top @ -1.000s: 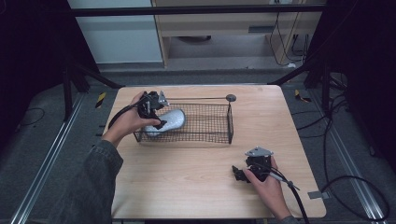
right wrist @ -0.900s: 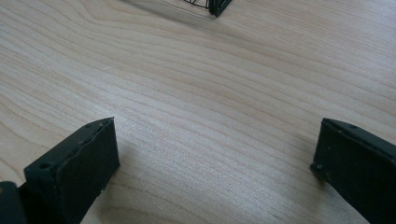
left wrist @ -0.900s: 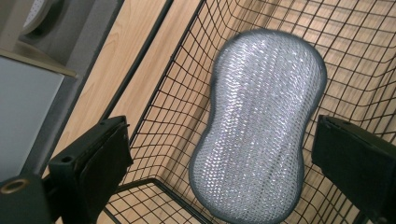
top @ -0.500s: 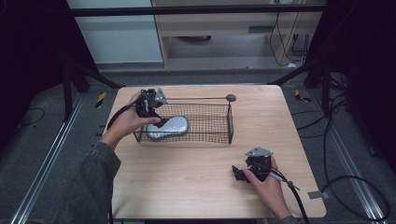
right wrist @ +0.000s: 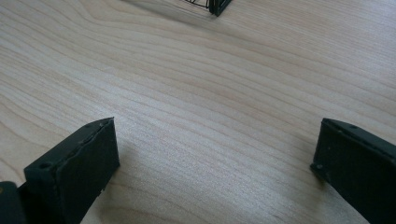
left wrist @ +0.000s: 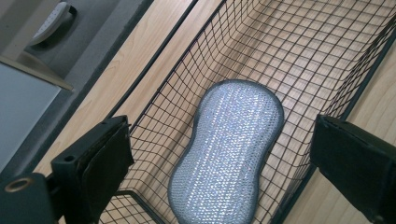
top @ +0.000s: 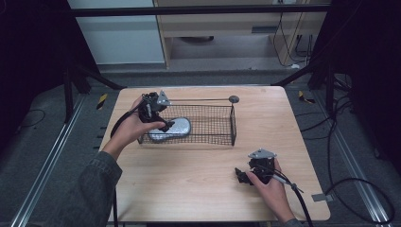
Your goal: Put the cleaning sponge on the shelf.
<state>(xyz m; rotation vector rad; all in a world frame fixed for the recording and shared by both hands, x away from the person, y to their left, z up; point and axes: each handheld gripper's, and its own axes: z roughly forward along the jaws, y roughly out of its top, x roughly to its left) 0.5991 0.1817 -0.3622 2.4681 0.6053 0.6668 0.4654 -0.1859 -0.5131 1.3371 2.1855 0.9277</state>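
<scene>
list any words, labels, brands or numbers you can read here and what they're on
None can be read: the silver sponge, the wire basket, the wooden table and both claws, left and right, carry no legible print.
The yellow-black strips on the floor bear stripes, no letters.

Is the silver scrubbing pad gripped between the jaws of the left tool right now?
No, the silver scrubbing pad lies flat on the floor of the wire basket, with the left tool open above it.

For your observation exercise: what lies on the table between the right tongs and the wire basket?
Nothing: in the high view, bare wooden table separates the right tongs from the wire basket. The right gripper view shows the same.
</scene>
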